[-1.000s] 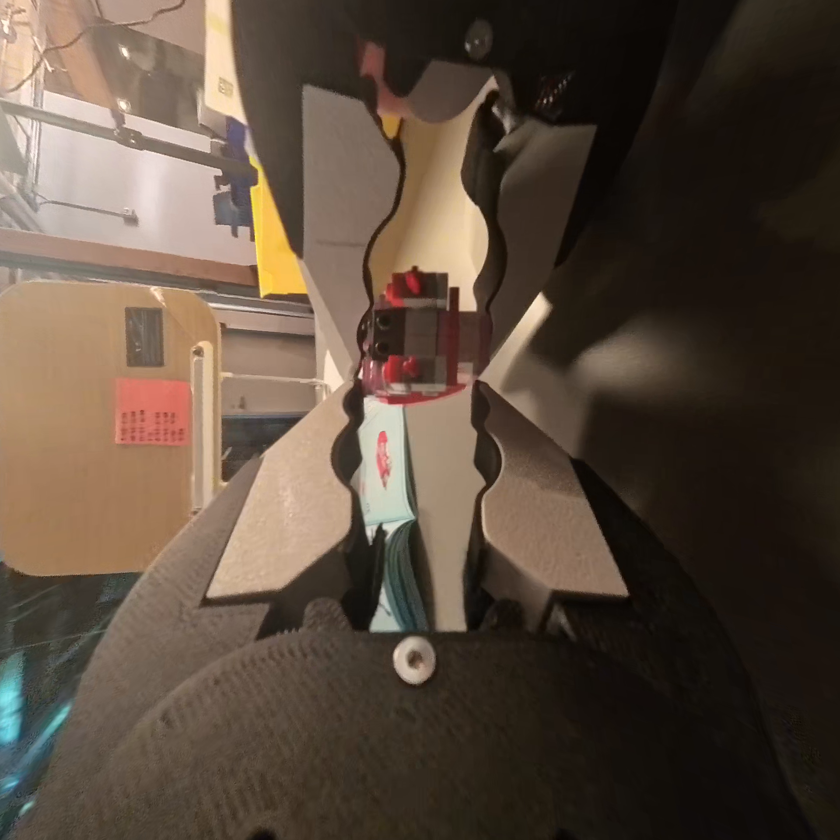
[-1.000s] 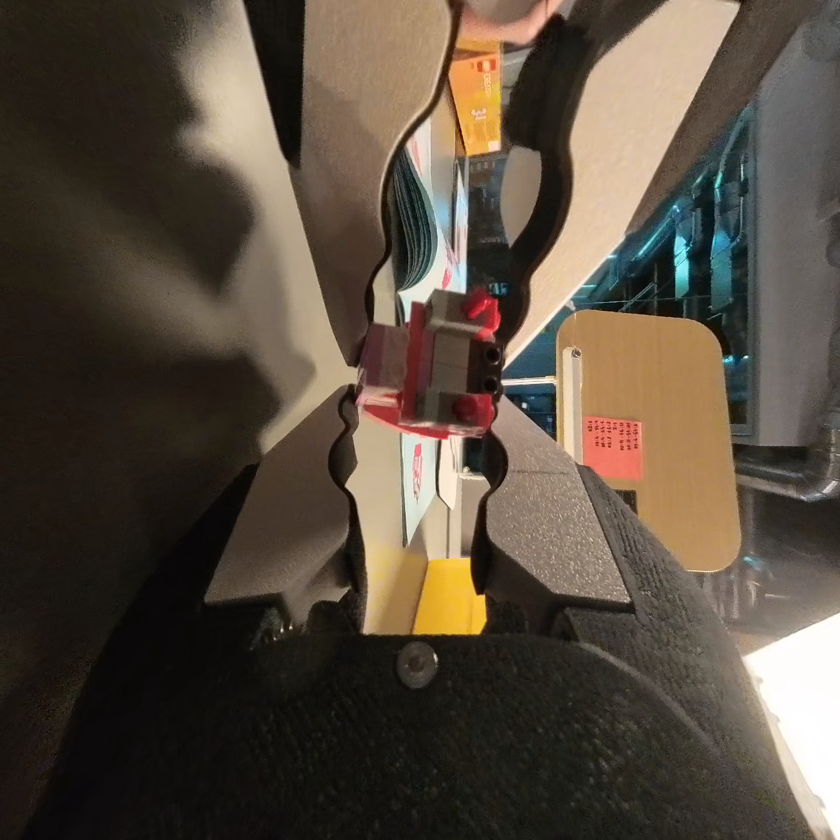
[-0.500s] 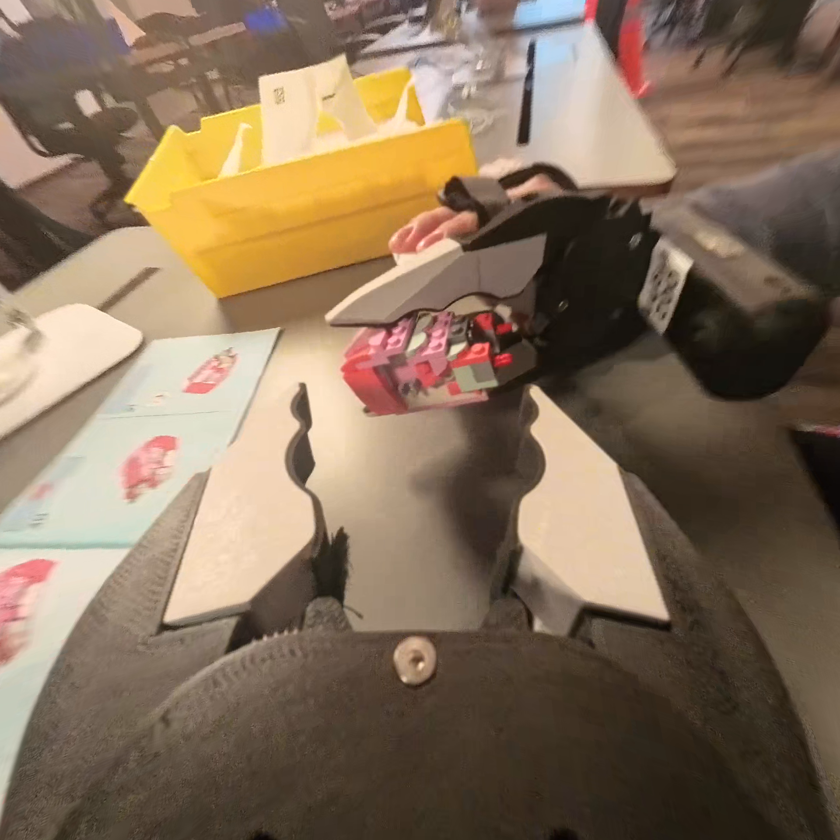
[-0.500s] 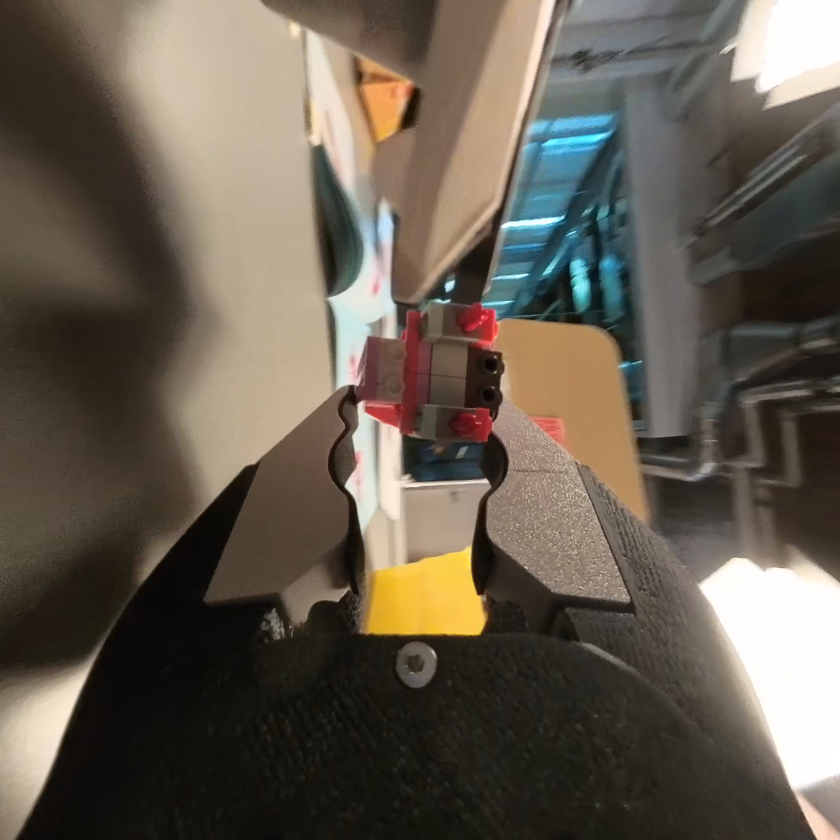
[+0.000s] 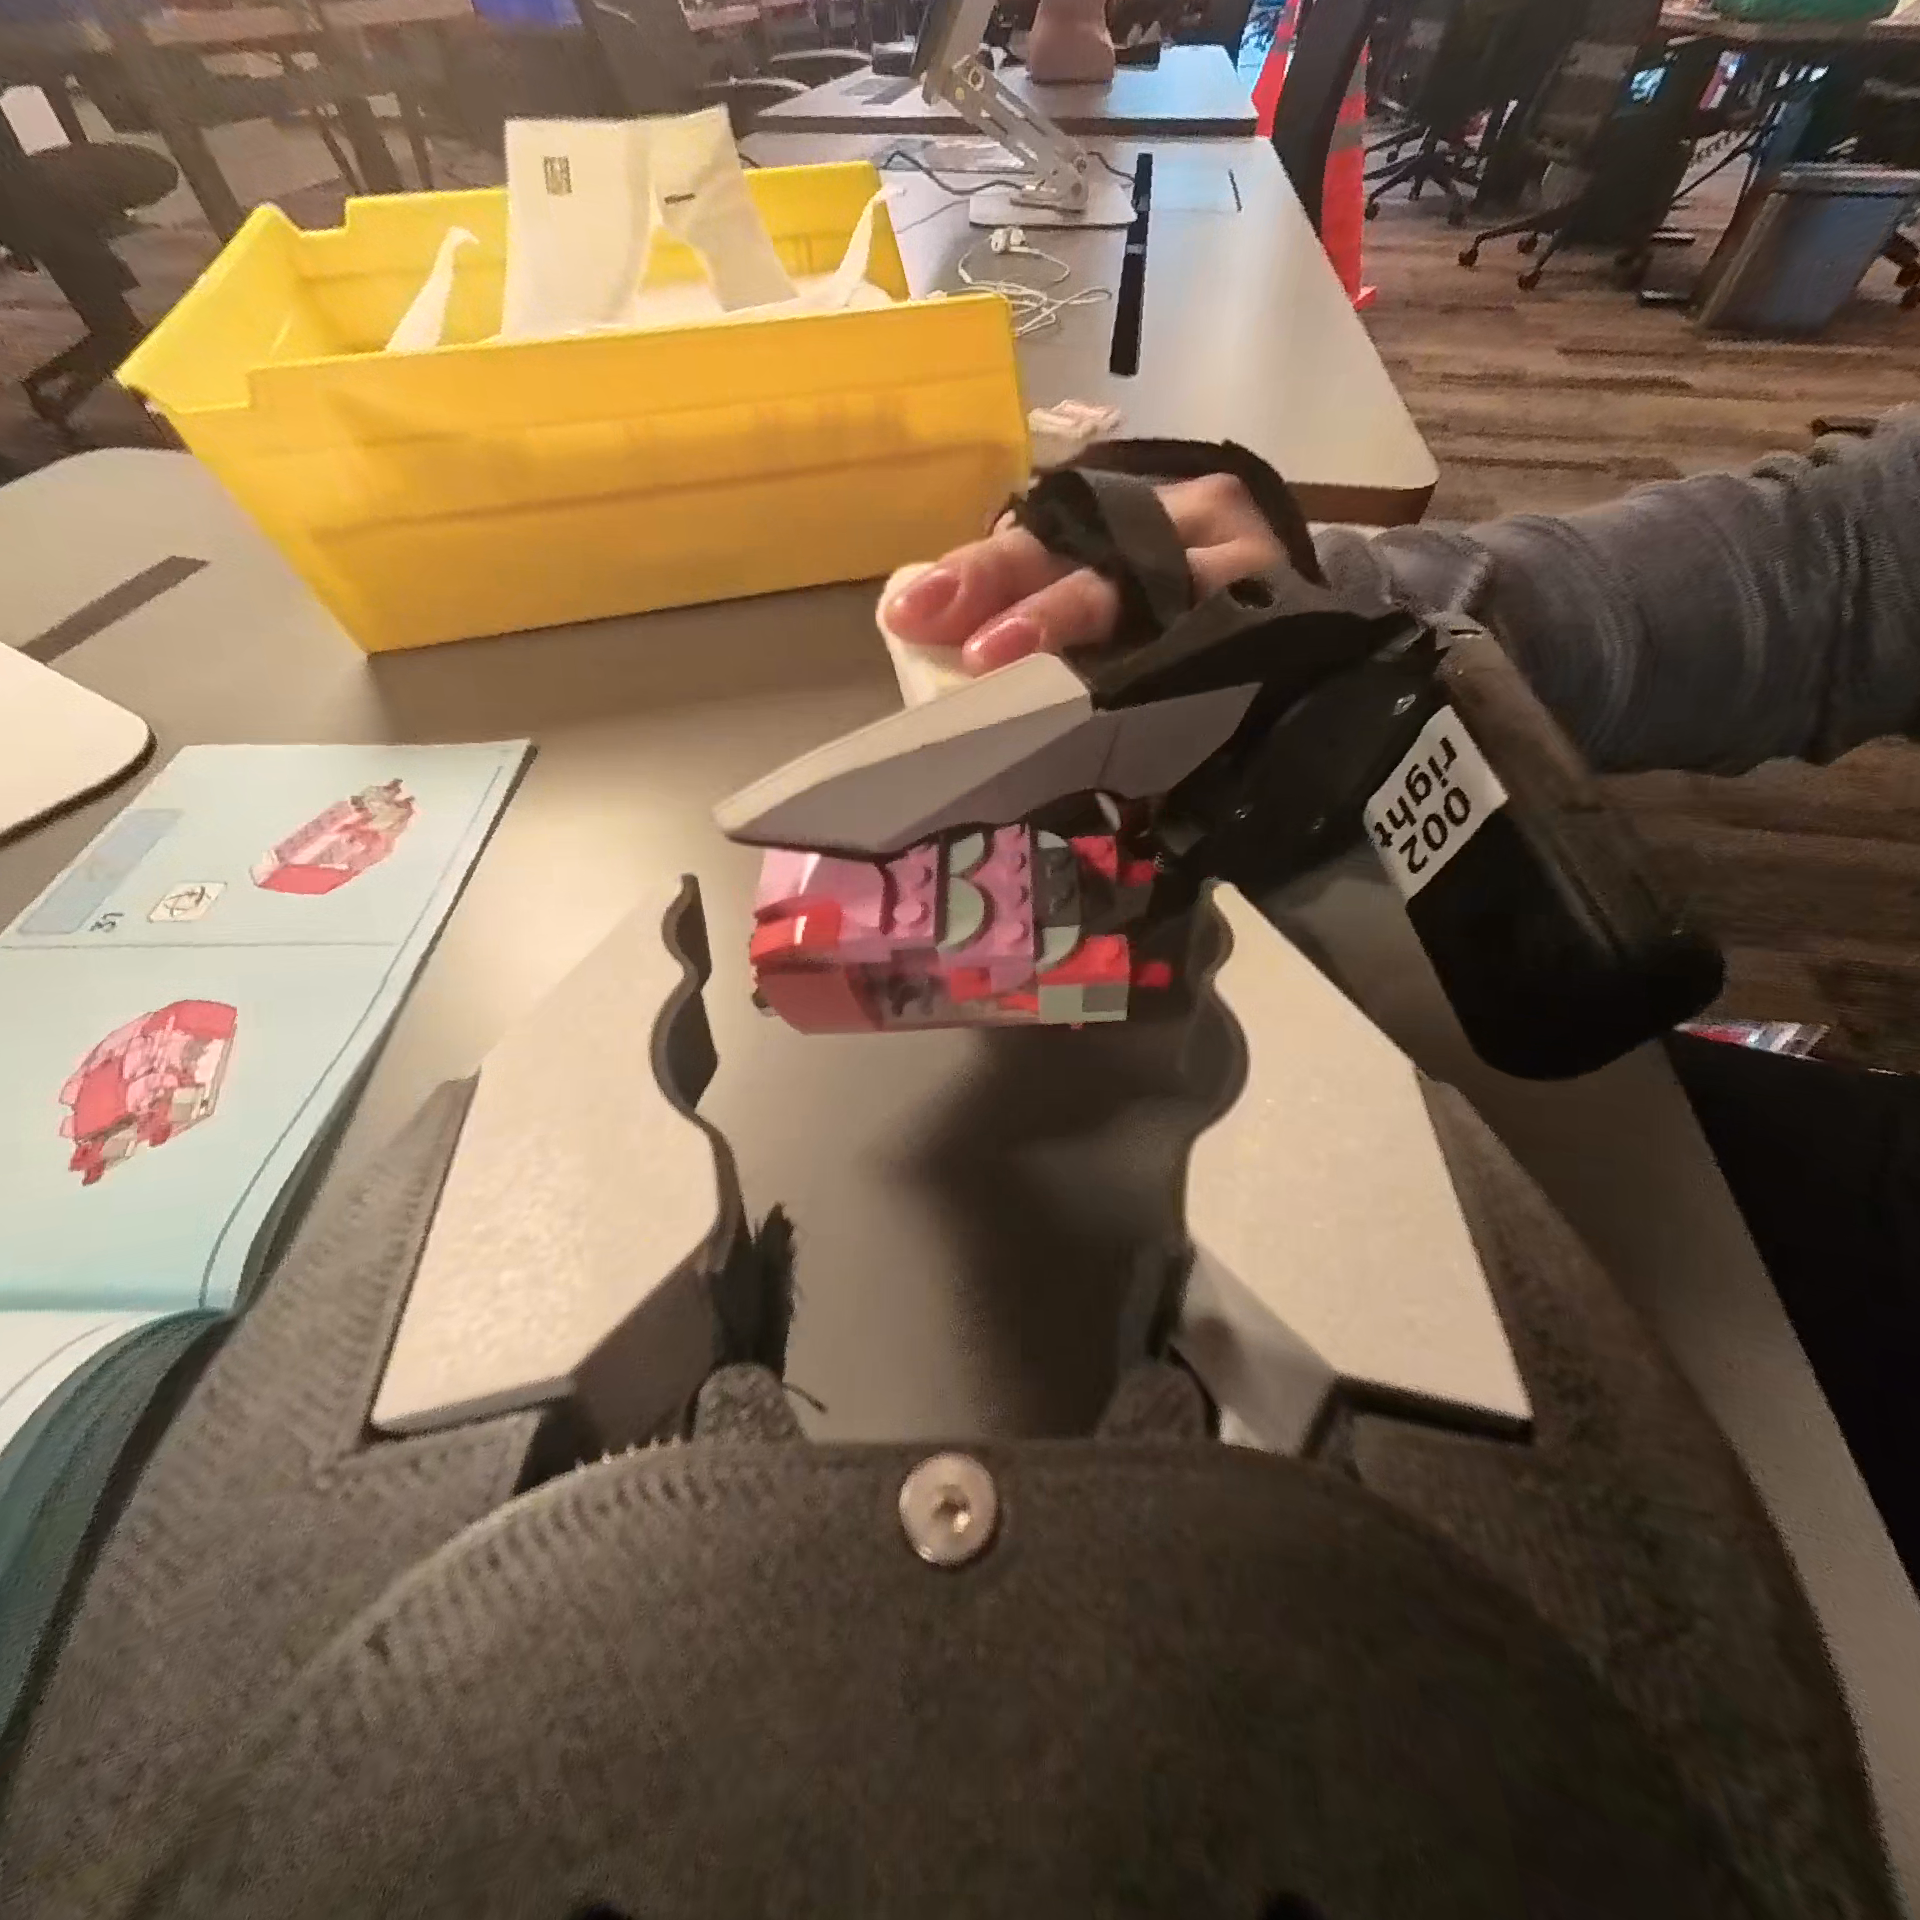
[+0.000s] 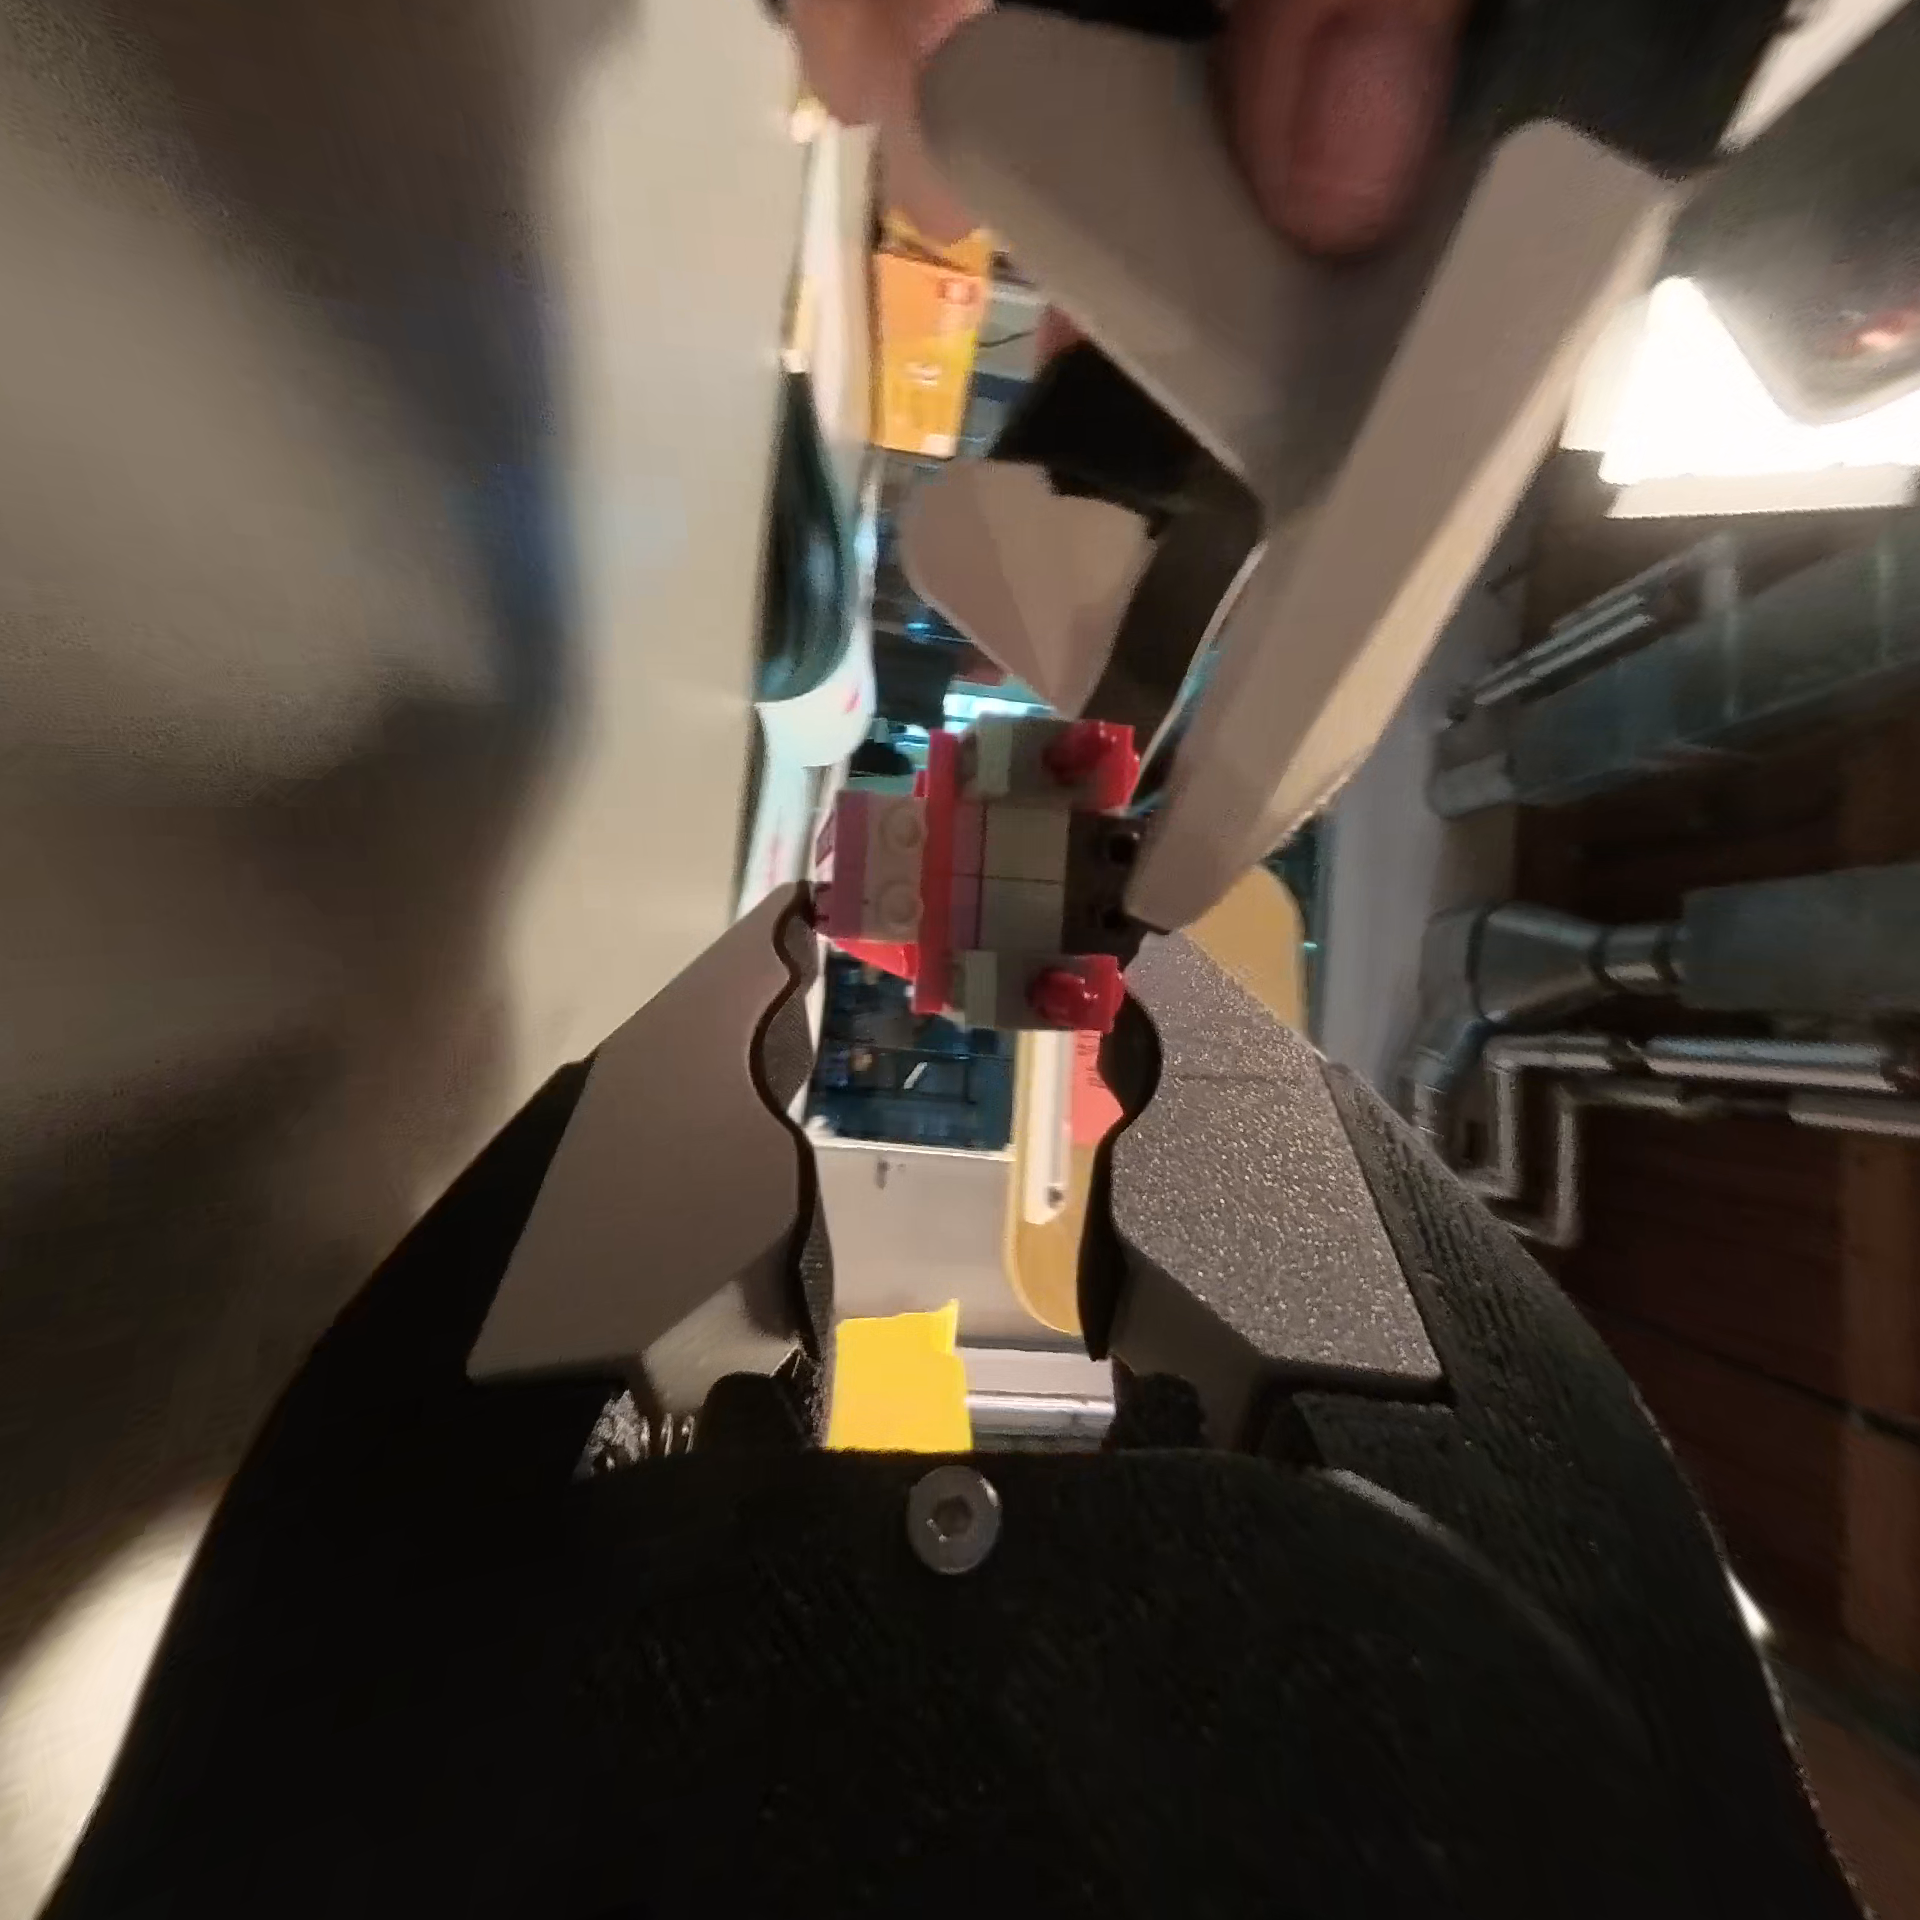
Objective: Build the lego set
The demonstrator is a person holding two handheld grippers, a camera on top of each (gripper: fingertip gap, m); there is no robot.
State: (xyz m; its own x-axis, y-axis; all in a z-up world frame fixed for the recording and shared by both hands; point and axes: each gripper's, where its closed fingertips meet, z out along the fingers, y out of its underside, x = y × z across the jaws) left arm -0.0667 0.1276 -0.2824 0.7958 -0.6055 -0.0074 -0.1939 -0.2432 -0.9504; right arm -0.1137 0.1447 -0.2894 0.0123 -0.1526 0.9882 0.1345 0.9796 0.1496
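Open-plan office: rows of desks (image 5: 1226, 260), rolling chairs (image 5: 1496, 197), monitor stand (image 5: 997, 114).

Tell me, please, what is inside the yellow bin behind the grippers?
White paper bags stand up out of the yellow bin and show above its rim. The bin's near wall covers their lower parts and the bottom, so anything else inside cannot be seen.

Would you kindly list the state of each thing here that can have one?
Left gripper: open, holding nothing.
Right gripper: shut on the brick model.
Brick model: part-built, held above the table.
Instruction booklet: lying open.
Yellow bin: upright, white bags inside.
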